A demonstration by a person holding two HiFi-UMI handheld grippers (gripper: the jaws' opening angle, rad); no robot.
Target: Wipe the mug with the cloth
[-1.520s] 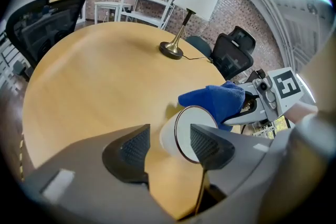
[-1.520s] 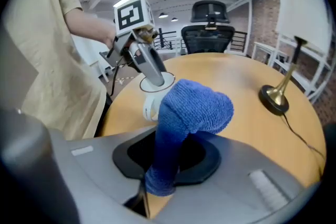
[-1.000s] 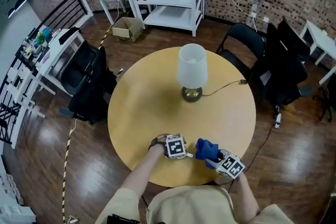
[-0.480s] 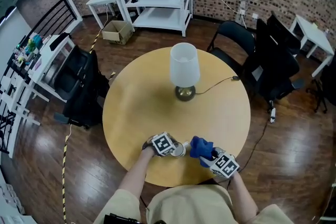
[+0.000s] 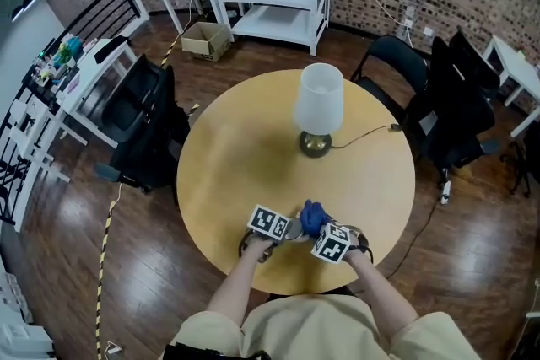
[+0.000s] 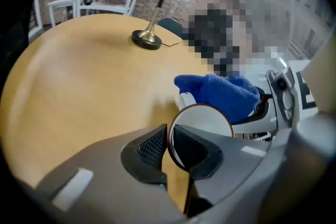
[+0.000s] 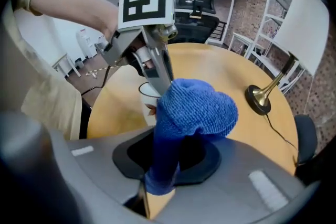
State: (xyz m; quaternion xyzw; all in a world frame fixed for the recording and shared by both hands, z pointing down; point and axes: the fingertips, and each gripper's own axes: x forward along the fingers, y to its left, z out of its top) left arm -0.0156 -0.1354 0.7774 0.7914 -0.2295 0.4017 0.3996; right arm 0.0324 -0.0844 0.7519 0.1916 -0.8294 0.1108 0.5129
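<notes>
Mug (image 6: 206, 118) seemingly upright (mouth up), rim clenched in left hand-held gripper (image 6: 169, 139).

- The tabletop (image 5: 228, 164) is left bare across its left and middle, and passage there is unhindered.
- The far side is taken up by a lamp (image 5: 318, 107), its cord (image 5: 364, 136) trailed to the right edge.
- The near edge is crowded by mug (image 5: 293, 232) and cloth (image 5: 314, 217).
</notes>
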